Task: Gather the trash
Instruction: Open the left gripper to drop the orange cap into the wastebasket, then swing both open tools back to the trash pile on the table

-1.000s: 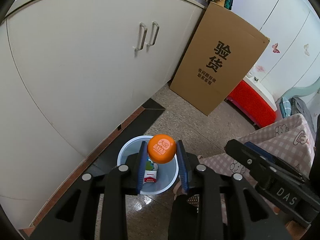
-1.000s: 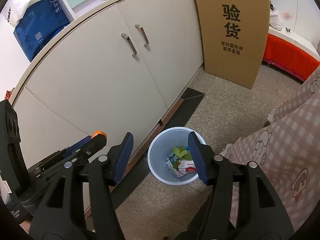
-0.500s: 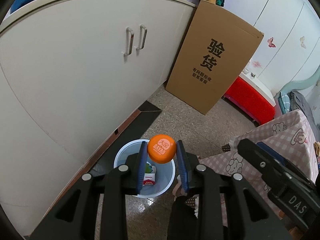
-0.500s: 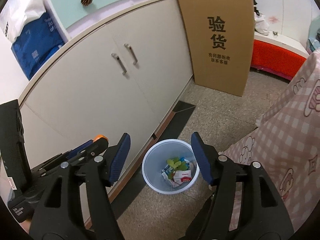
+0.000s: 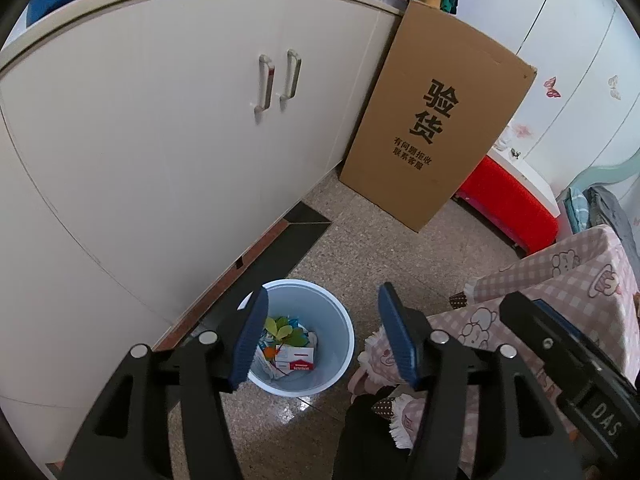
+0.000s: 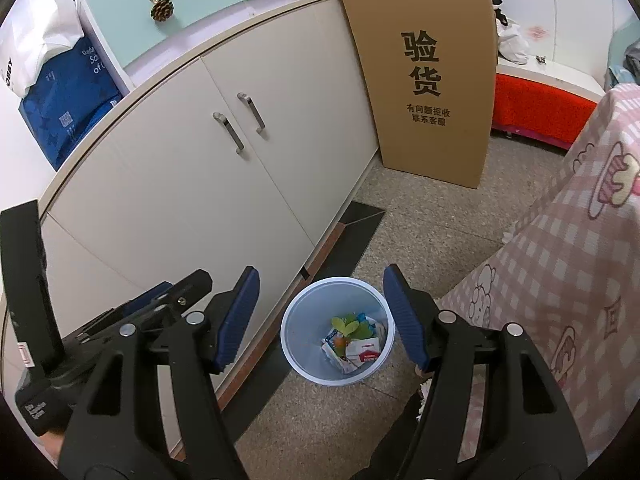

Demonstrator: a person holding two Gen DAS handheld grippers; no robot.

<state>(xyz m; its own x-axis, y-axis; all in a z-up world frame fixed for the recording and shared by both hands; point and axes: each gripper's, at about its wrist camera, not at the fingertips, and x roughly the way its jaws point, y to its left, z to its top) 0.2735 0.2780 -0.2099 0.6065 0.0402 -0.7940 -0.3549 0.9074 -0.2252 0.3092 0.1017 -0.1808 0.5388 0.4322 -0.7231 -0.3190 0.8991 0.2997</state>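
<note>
A pale blue trash bin (image 5: 340,320) stands on the floor by the white cabinet, seen also in the right wrist view (image 6: 296,332). It holds green leaves, paper cartons and a small orange piece (image 6: 339,342). My left gripper (image 5: 322,336) is open and empty, high above the bin. My right gripper (image 6: 322,320) is open and empty, also above the bin. The left gripper's body shows at the lower left of the right wrist view.
White cabinet with two handles (image 5: 276,84) on the left. A tall cardboard box (image 5: 436,120) leans at the cabinet's end. A pink checked cloth (image 5: 560,272) hangs at the right. A red bench (image 5: 504,200) stands behind.
My left gripper opened and let go of the orange-capped object, which is now gone from between its fingers. An orange piece now lies in the bin. Both grippers rose slightly.
</note>
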